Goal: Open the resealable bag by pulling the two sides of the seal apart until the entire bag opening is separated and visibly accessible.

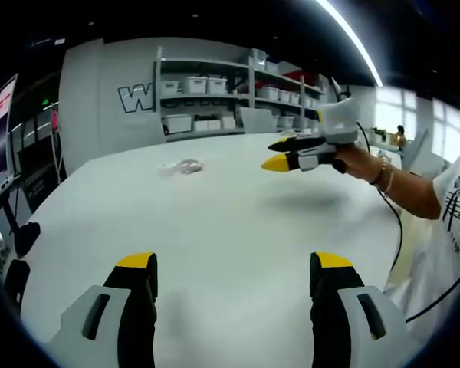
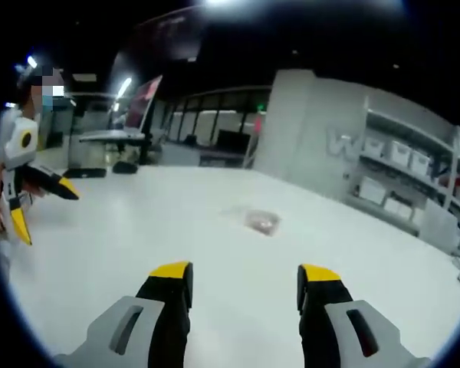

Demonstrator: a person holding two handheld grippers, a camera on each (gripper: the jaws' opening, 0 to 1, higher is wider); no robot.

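Near the tabletop's (image 1: 215,230) far edge, the resealable bag (image 1: 182,166) is lying untouched. Both grippers are hovering well apart from it: the left gripper (image 1: 234,270) with jaws spread wide, the right gripper (image 2: 245,274) likewise gaping, gripping nothing.

White table (image 1: 215,222); shelving (image 1: 230,96) with white storage bins (image 1: 195,84) against grey wall behind
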